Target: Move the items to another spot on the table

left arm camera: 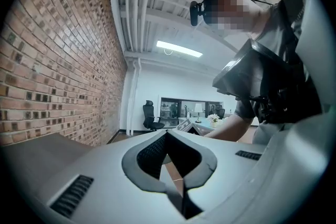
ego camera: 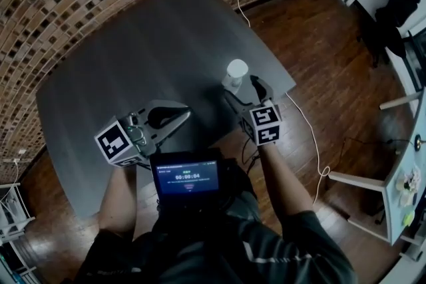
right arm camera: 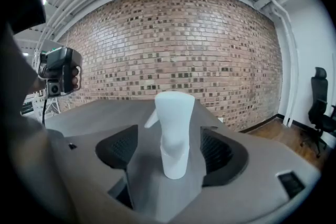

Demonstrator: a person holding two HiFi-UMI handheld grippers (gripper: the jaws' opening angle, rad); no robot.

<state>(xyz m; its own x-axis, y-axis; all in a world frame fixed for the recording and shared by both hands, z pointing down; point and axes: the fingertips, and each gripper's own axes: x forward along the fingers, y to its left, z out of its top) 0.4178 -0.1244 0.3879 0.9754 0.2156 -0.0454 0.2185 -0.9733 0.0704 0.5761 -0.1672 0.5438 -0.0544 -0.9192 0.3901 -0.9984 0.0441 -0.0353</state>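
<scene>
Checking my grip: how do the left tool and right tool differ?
The right tool stands open around the white spray bottle, pads clear of it; the left tool is shut and empty. Right tool faces the brick wall, left tool the person. Both sit above the grey table.

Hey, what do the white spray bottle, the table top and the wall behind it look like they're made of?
The white spray bottle: probably plastic, matte; smooth, uniform, with a moulded trigger head. The table top: dark grey, matte, perhaps laminate or painted board; even colour, no grain. The wall: exposed brick, rough; mortar lines visible.
</scene>
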